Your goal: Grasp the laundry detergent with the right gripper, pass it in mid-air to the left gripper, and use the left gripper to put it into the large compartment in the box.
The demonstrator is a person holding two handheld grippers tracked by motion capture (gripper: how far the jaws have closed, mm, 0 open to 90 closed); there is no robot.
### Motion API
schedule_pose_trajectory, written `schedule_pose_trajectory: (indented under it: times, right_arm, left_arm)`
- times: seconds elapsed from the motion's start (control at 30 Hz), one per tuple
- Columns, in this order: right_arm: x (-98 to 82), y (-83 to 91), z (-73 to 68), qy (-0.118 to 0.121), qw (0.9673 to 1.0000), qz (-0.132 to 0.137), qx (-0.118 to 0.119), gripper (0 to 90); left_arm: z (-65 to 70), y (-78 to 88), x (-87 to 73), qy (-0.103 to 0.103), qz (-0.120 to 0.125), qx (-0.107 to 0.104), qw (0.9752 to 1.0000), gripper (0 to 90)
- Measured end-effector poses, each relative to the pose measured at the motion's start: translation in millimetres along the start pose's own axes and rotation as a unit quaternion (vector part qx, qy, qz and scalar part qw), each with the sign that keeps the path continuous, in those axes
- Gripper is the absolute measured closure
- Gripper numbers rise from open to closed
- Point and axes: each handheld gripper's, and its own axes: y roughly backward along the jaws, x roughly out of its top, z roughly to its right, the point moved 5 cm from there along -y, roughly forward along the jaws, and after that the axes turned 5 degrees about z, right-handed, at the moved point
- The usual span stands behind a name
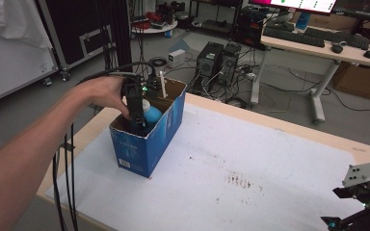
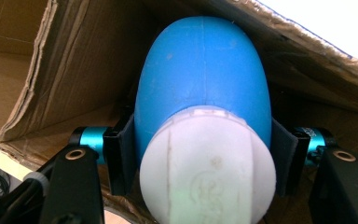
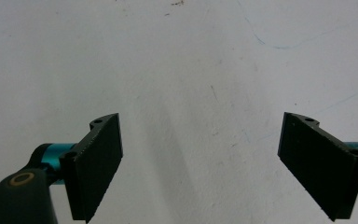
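A blue bottle with a white cap point(image 2: 204, 93) sits inside an open blue cardboard box point(image 1: 147, 144) at the table's left. My left gripper point(image 1: 137, 113) reaches down into the box and is shut on the blue bottle point(image 1: 151, 114); its black pads point(image 2: 121, 154) press the bottle's sides just behind the cap. My right gripper point(image 3: 200, 163) hovers over the white table sheet point(image 3: 191, 70) with its jaws wide apart and nothing between them. It also appears at the bottom right corner, right gripper point(image 1: 361, 202).
The white sheet point(image 1: 250, 163) covers the tabletop and carries dark smudges point(image 1: 238, 180) near its middle. Cables point(image 1: 65, 183) hang off the table's left edge. Beyond the table stand a desk with keyboards point(image 1: 313, 41) and computer towers point(image 1: 217, 60) on the floor.
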Motion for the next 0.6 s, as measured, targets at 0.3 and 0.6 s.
schedule_pose_trajectory:
  times: [0.3,0.6]
  right_arm:
    - [3.3,-0.5,-2.1,0.002,1.0,0.003,0.005,13.1]
    - [6.4,3.4,-5.7,0.008,0.9999,0.01,0.006,13.1]
  left_arm:
    - [-0.7,-1.0,2.8,-0.001,-0.009,0.005,0.9999,37.5]
    - [-2.1,-1.0,3.8,0.004,-0.011,0.003,0.9999,35.9]
